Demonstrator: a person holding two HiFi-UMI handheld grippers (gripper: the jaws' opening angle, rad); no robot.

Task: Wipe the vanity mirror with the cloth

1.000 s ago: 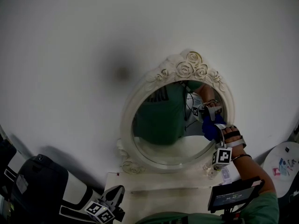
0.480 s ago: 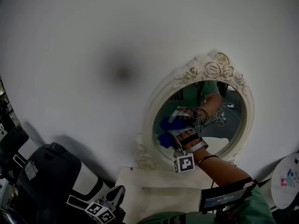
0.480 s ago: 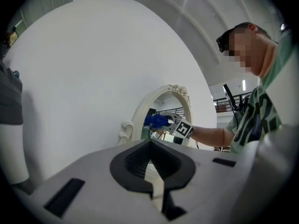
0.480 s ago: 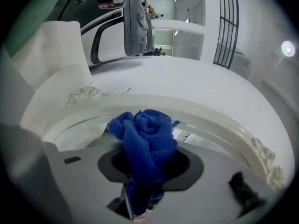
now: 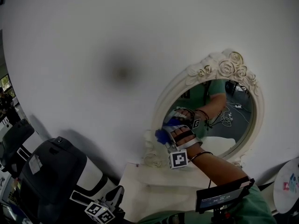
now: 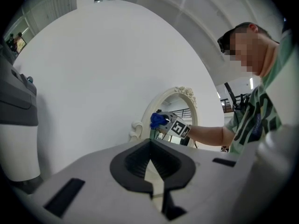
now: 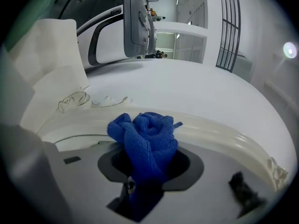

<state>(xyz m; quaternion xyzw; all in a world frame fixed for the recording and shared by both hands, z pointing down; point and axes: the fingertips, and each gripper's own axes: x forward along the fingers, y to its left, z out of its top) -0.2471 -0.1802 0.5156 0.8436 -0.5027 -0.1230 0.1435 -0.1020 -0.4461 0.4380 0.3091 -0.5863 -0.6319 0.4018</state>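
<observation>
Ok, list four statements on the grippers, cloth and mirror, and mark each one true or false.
1. The right gripper is shut on the blue cloth. True.
2. In the head view, the cloth sits at the right edge of the mirror. False: it is at the left edge.
3. The left gripper holds a second cloth. False: nothing is between its jaws.
4. Carved roses top the mirror's frame. True.

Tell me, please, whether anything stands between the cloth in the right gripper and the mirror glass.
Nothing visible does. The right gripper holds the bunched blue cloth at the left rim of the mirror frame, and the glass beside it is unobstructed.
</observation>
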